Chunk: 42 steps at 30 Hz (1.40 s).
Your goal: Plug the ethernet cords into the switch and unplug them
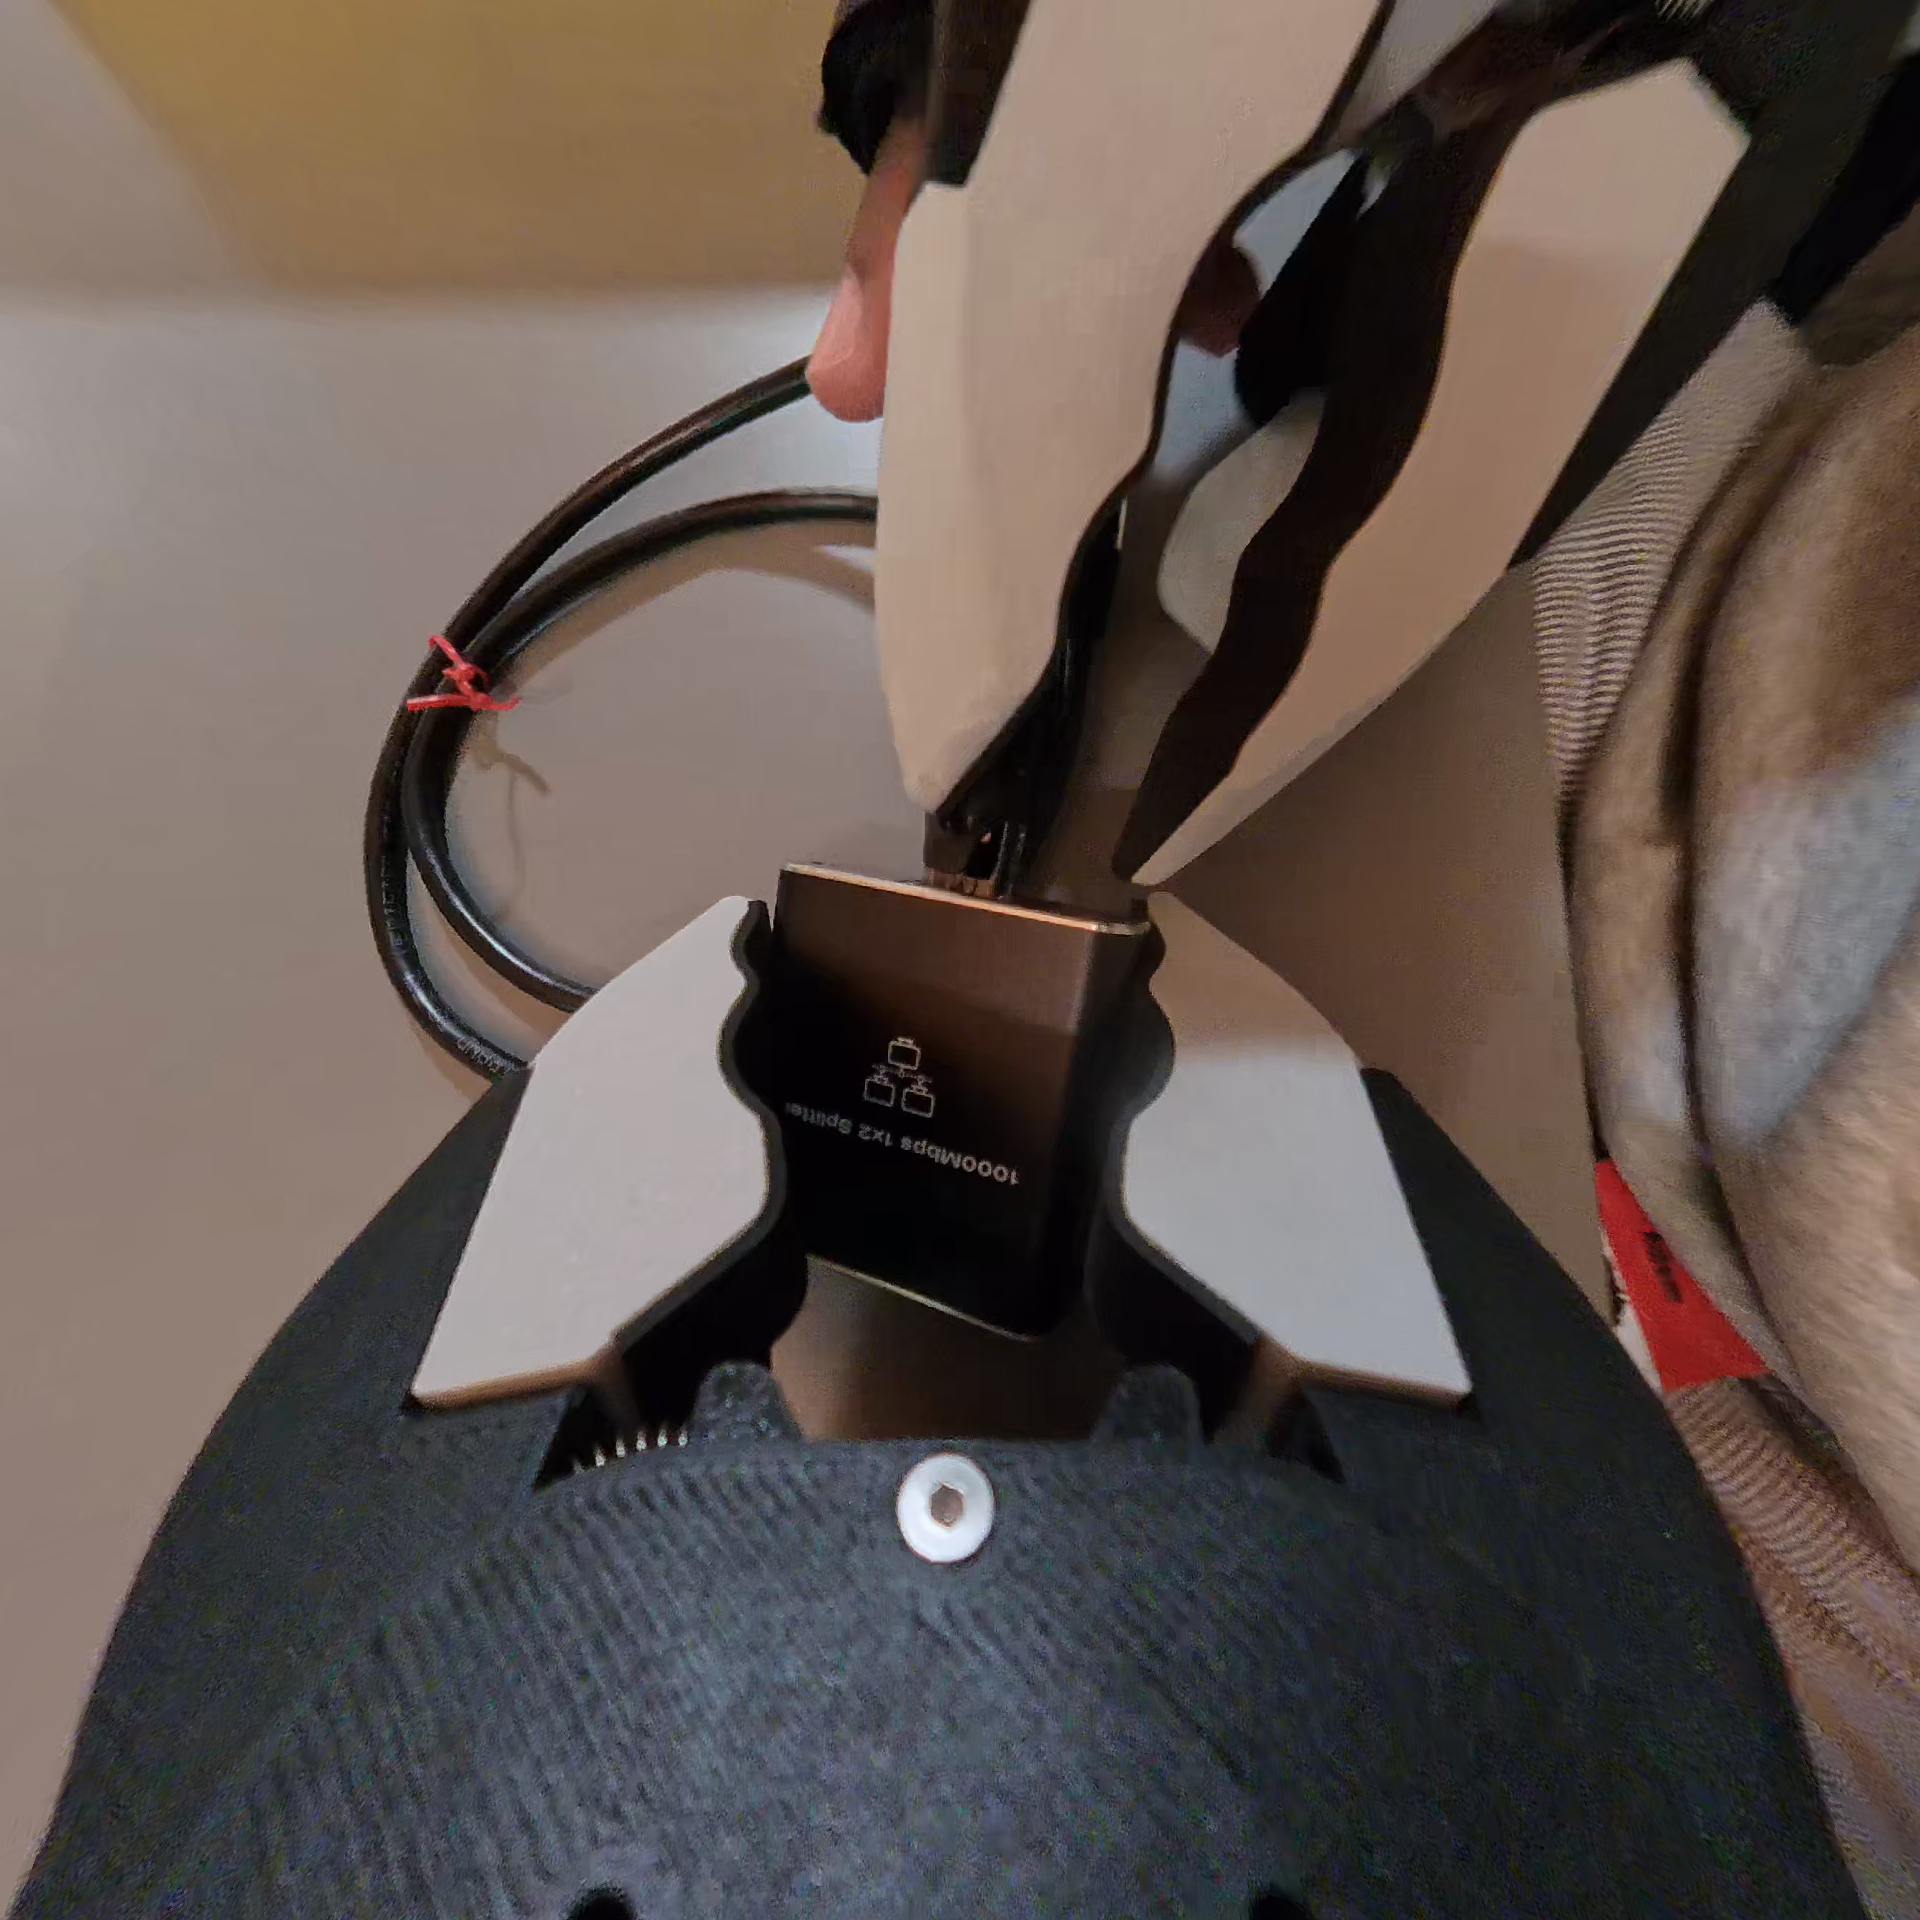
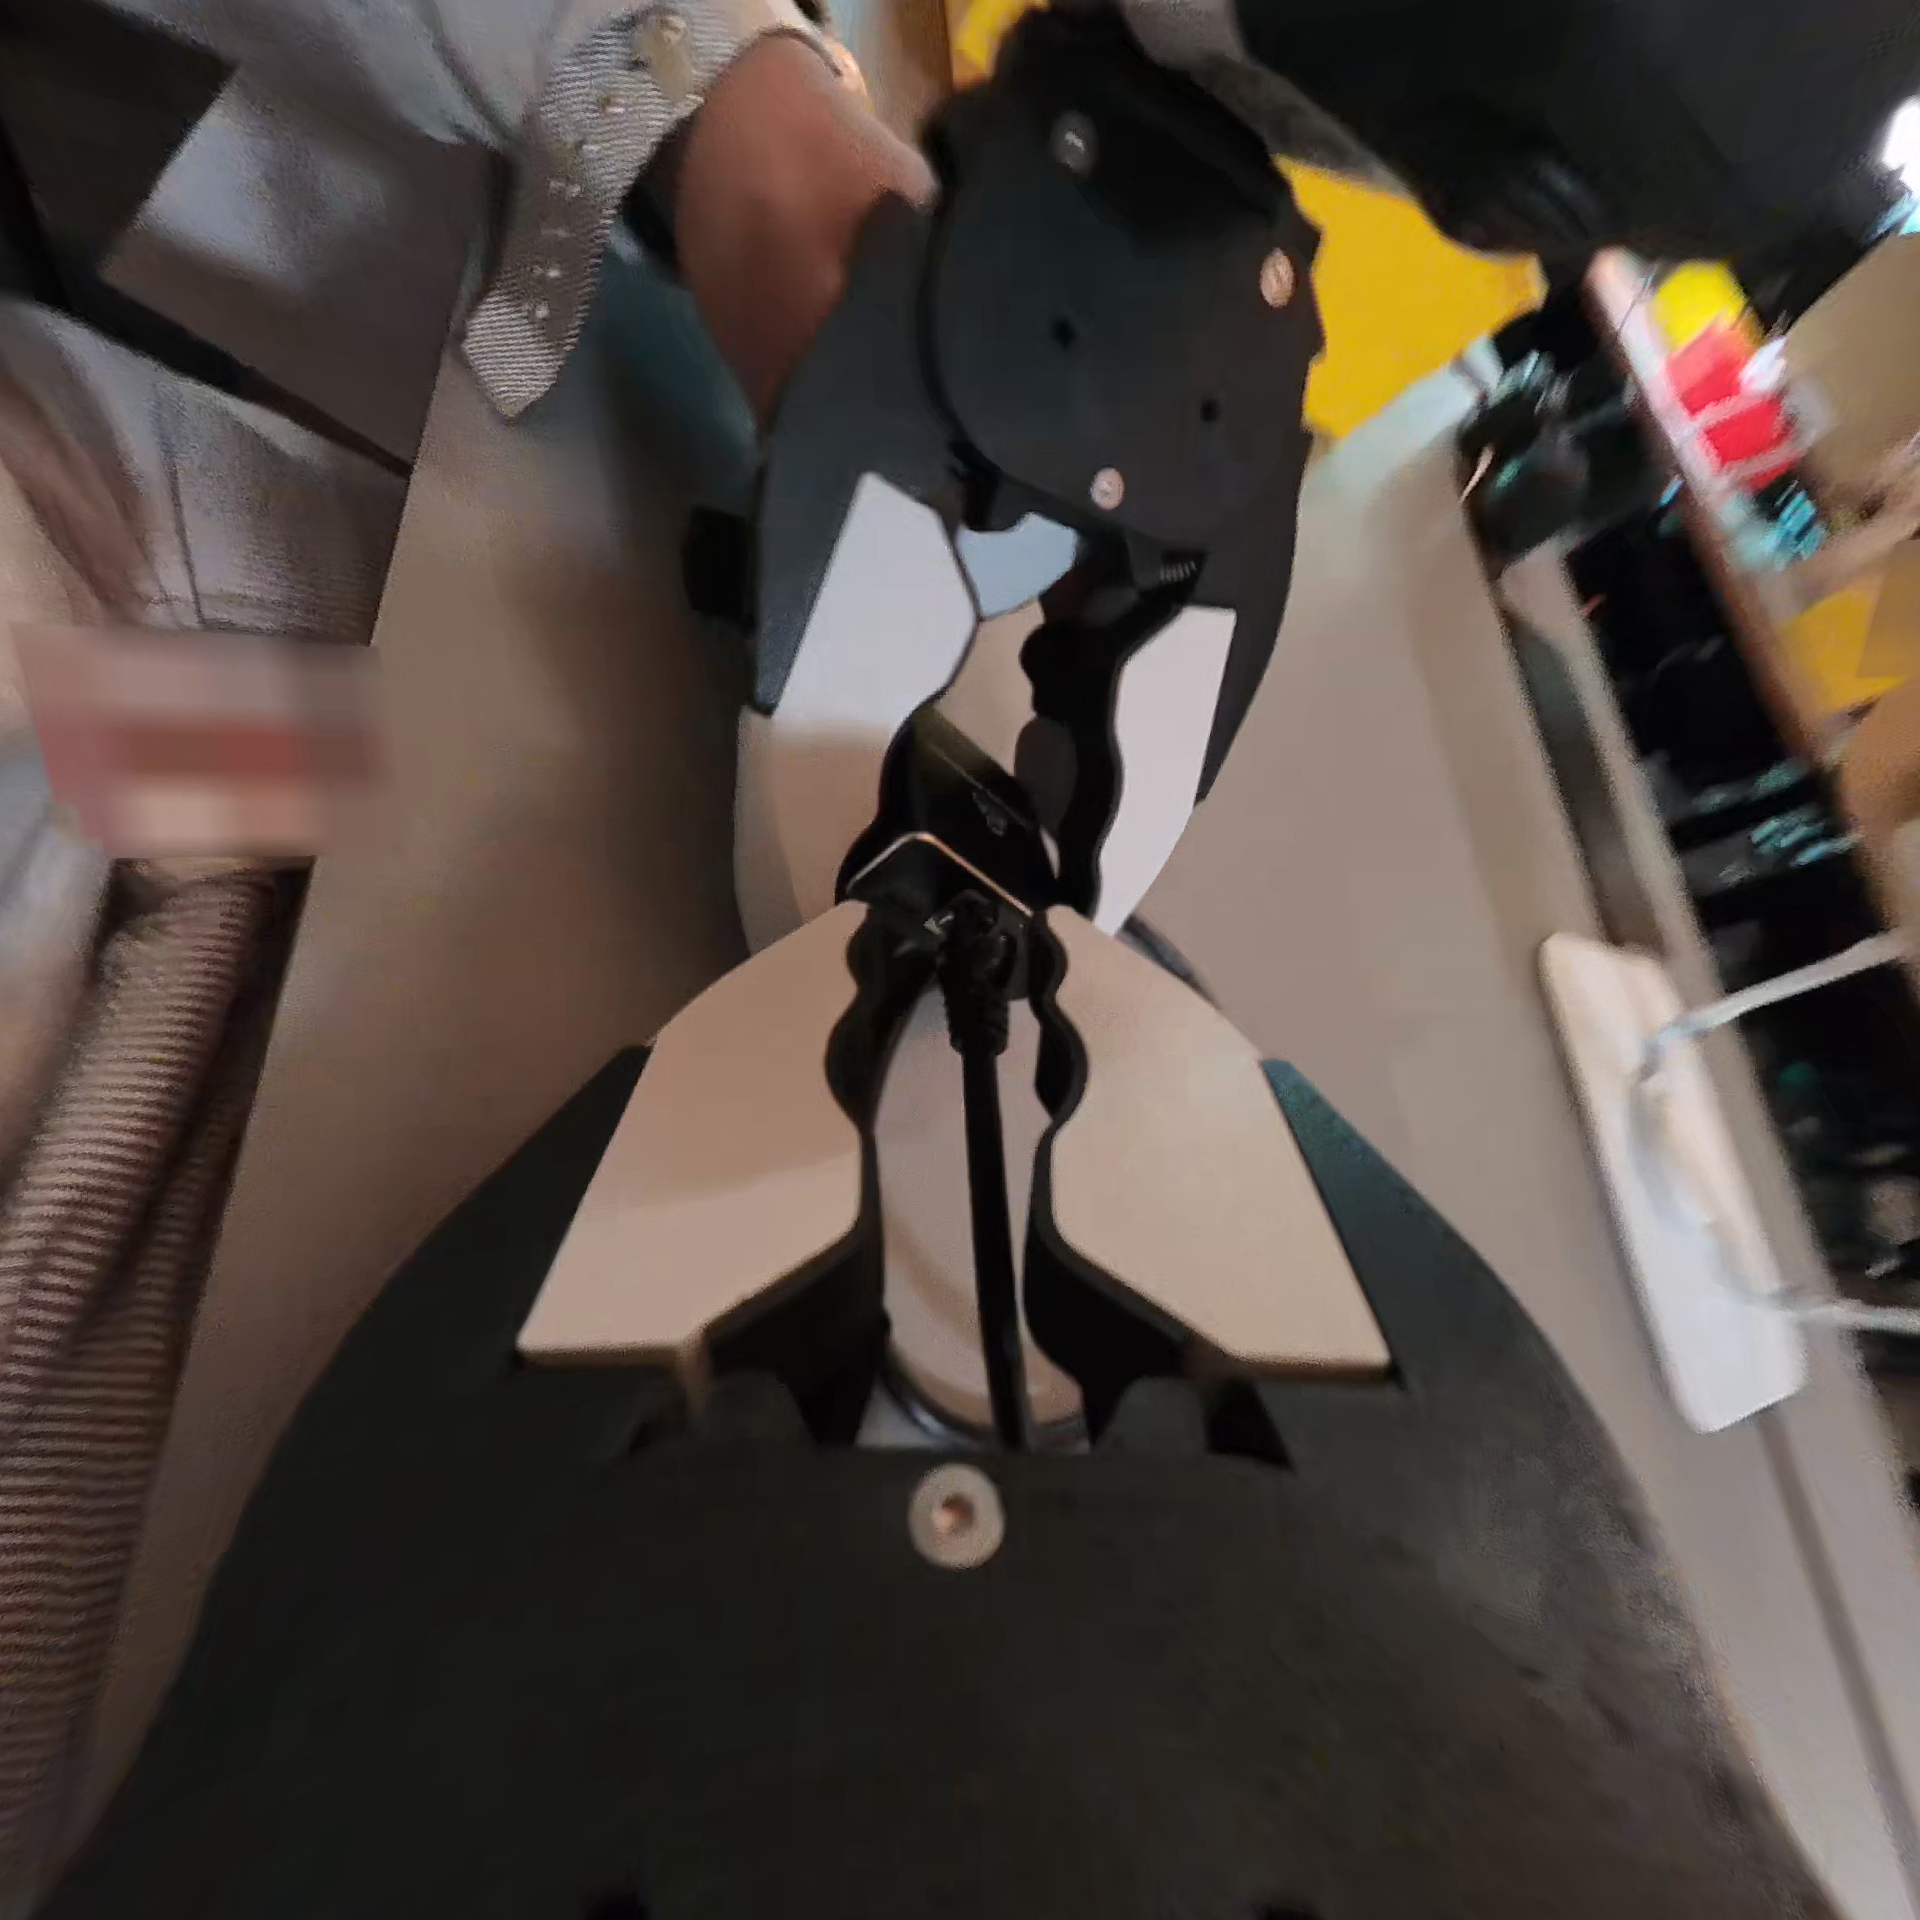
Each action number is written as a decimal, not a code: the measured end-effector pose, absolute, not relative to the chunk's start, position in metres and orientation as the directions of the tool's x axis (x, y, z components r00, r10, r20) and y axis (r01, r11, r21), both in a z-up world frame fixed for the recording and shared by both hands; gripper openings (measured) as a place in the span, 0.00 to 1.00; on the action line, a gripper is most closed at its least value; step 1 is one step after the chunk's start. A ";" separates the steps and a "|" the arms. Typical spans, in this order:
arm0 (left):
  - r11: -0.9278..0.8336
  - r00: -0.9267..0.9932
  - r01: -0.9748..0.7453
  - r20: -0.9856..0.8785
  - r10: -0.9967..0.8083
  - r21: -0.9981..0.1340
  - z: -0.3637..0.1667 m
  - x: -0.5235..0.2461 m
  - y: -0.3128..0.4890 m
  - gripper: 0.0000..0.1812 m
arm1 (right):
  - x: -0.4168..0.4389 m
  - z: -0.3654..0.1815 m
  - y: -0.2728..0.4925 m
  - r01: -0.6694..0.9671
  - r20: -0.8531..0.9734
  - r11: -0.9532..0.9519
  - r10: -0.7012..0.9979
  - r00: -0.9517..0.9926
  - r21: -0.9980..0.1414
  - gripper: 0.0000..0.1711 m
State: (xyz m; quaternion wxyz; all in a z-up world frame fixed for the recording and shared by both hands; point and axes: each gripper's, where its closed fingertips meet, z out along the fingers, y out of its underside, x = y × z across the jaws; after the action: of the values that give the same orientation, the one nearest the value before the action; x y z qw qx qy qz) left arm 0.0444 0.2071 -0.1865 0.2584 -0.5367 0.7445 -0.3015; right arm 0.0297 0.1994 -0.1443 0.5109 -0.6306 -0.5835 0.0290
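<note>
My left gripper is clamping the dark switch; my right gripper is pinching the black ethernet cord's plug at its port.

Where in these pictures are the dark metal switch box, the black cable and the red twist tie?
Dark metal switch box (image 1: 966, 1049): left wrist view, top face.
Black cable (image 1: 416, 831): left wrist view, loop's outer bend.
Red twist tie (image 1: 460, 686): left wrist view, its knot.

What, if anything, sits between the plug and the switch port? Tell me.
Nothing visible does. The right gripper holds the plug right at the port face of the switch, which the left gripper clamps. Whether the plug is seated cannot be told.
</note>
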 end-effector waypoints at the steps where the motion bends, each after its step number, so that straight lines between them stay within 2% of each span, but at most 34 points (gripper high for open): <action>1: 0.233 -0.305 -0.630 -0.039 -0.951 -0.741 -0.184 0.043 0.205 0.36 | 0.029 -0.143 0.199 0.715 0.603 0.251 0.744 0.289 -0.653 0.15; 4: 0.156 -0.331 -0.615 0.074 -0.941 -0.773 -0.176 0.040 0.199 0.36 | 0.027 -0.144 0.199 0.738 0.668 0.318 0.706 0.234 -0.595 0.14; 9: 0.014 -0.336 -0.677 0.292 -0.896 -0.736 -0.178 0.035 0.188 0.36 | 0.026 -0.146 0.201 0.769 0.715 0.354 0.675 0.185 -0.533 0.11; 17: 0.001 -0.316 -0.688 0.299 -0.901 -0.726 -0.181 0.035 0.190 0.36 | 0.027 -0.154 0.204 0.847 0.803 0.380 0.590 0.088 -0.372 0.12; 28: -0.044 -0.259 -0.693 0.305 -0.916 -0.720 -0.181 0.039 0.193 0.35 | 0.031 -0.164 0.215 0.949 0.836 0.209 0.542 0.089 -0.236 0.14; 32: -0.082 -0.202 -0.700 0.307 -0.930 -0.710 -0.182 0.043 0.198 0.35 | 0.039 -0.168 0.222 0.986 0.855 0.099 0.514 0.064 -0.134 0.14; 38: -0.098 -0.189 -0.695 0.312 -0.931 -0.713 -0.182 0.044 0.198 0.36 | 0.042 -0.171 0.227 0.985 0.855 0.078 0.511 0.092 -0.152 0.15; 42: -0.122 -0.194 -0.684 0.341 -0.920 -0.719 -0.179 0.045 0.197 0.36 | 0.043 -0.170 0.229 0.990 0.877 0.102 0.478 0.040 -0.101 0.16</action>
State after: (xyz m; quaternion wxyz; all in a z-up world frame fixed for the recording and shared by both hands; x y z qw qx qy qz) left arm 0.0447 0.1968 -0.1789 0.1398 -0.6191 0.6476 -0.4217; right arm 0.0426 0.2291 -0.1697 0.4102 -0.5931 -0.6188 -0.3117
